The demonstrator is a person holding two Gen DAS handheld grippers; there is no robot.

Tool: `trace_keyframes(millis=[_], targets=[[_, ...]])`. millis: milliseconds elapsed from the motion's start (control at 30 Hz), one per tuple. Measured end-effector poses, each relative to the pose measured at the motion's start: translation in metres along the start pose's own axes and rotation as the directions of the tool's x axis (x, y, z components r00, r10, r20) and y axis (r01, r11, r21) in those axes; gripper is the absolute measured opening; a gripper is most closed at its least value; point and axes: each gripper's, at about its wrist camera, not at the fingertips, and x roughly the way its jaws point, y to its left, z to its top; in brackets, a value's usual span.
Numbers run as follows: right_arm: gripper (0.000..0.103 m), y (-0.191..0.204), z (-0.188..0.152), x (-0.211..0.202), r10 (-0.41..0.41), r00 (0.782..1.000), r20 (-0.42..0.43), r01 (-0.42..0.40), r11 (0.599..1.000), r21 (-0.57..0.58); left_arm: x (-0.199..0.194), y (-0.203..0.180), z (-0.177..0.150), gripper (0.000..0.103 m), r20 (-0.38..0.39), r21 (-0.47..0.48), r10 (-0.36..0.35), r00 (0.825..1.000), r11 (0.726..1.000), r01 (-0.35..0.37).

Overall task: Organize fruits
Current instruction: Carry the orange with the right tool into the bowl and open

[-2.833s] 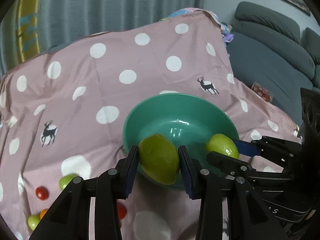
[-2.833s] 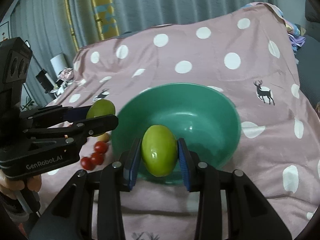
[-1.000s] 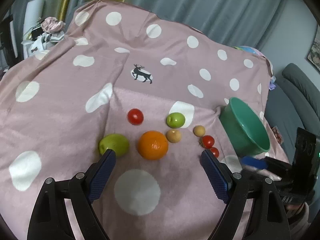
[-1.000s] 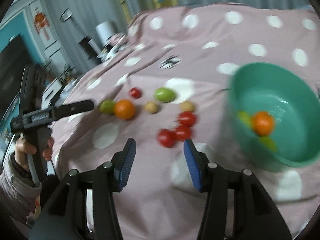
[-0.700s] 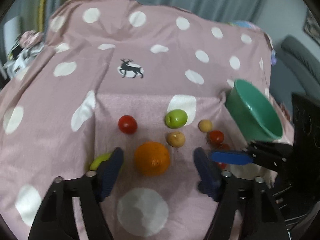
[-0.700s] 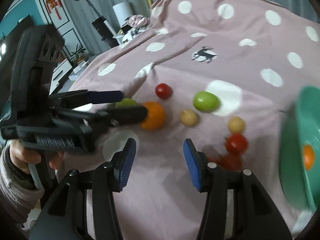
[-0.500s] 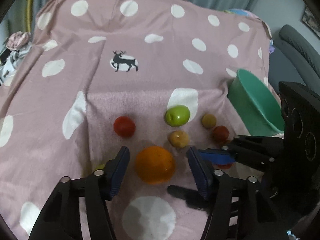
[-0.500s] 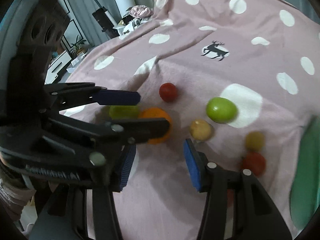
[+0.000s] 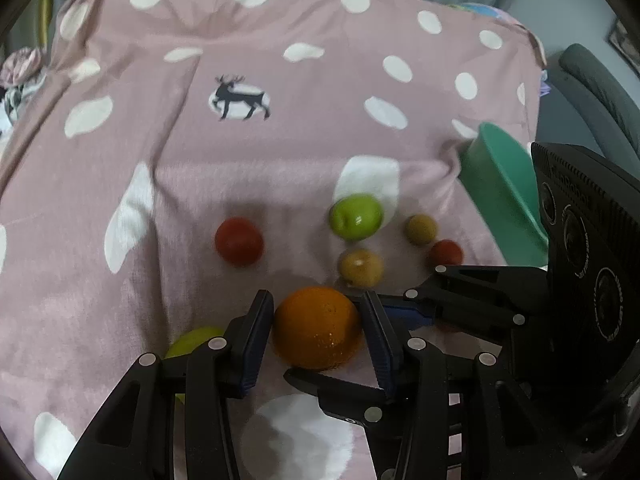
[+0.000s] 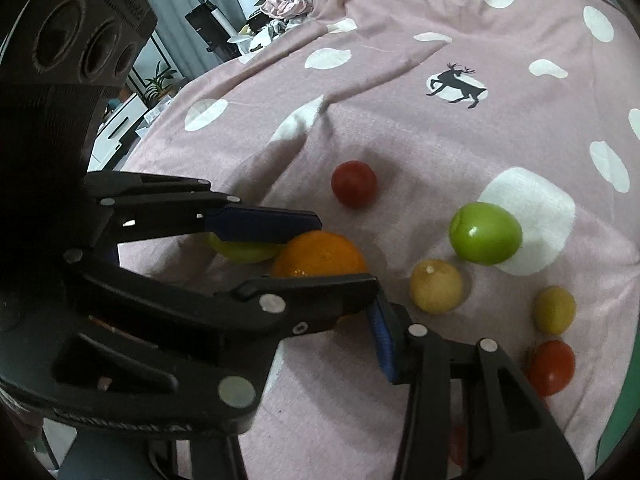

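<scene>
The left gripper (image 9: 318,326) is closing with the orange (image 9: 316,328) squarely between its pads, while the right gripper (image 9: 400,354), closing on nothing visible, crosses just beside it.

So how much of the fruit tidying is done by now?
Done: cannot tell; the green bowl shows only its outside. In hand: the left gripper's jaws are closing on the orange. Left: a red tomato, a green fruit and several others lie on the spotted cloth.
</scene>
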Motion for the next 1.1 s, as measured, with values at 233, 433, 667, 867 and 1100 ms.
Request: trace_keyframes(millis=[233, 433, 667, 867, 1100], targets=[[0.046, -0.003, -0.011, -0.048, -0.048, 0.993, 0.104, 0.049, 0.999, -0.004, -0.027, -0.047, 0.007, 0.046, 0.079, 0.083, -0.011, 0.997, 0.997, 0.004], [0.046, -0.029, -0.037, -0.107, -0.129, 0.969, 0.211, 0.12, 0.991, 0.056, -0.029, -0.107, 0.023, 0.046, 0.121, 0.174, -0.079, 0.99, 0.983, 0.057], [0.046, -0.074, -0.072, -0.156, -0.253, 0.932, 0.258, 0.218, 0.964, 0.155, -0.002, -0.179, 0.043, 0.046, 0.111, 0.274, -0.174, 0.979, 0.952, 0.138], [0.046, -0.116, -0.095, -0.18, -0.332, 0.907, 0.259, 0.265, 0.928, 0.261, 0.025, -0.218, 0.056, 0.046, 0.082, 0.317, -0.221, 0.972, 0.93, 0.185], [0.046, -0.141, -0.107, -0.181, -0.362, 0.904, 0.227, 0.286, 0.908, 0.307, 0.046, -0.237, 0.059, 0.046, 0.045, 0.321, -0.224, 0.974, 0.926, 0.198]])
